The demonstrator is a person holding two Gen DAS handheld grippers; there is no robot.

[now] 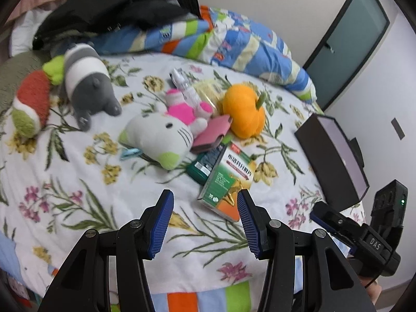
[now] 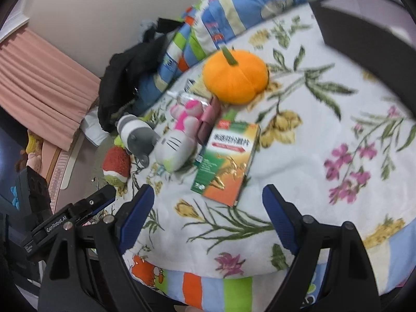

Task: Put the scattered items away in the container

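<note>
Scattered items lie on a floral blanket [image 1: 78, 182]: a green and orange medicine box [image 1: 228, 179] [image 2: 228, 161], a dark green bottle [image 1: 202, 166] under it, a pink case [image 1: 210, 132], an orange plush pumpkin [image 1: 244, 109] [image 2: 235, 76], a white cat plush [image 1: 161, 135] [image 2: 176, 145], a grey and white plush [image 1: 88, 83] and a red plush carrot [image 1: 31, 104]. The black box container [image 1: 332, 156] [image 2: 369, 36] stands at the bed's right edge. My left gripper [image 1: 205, 223] is open and empty, just short of the medicine box. My right gripper [image 2: 208, 218] is open and empty, below the same box.
A striped quilt [image 1: 234, 39] and black clothes [image 1: 109, 7] are heaped at the back. A clear spray bottle [image 1: 184, 85] lies behind the cat plush. The right gripper's body [image 1: 364, 231] shows at the lower right of the left wrist view. A wall and dark door [image 1: 348, 44] stand beyond the bed.
</note>
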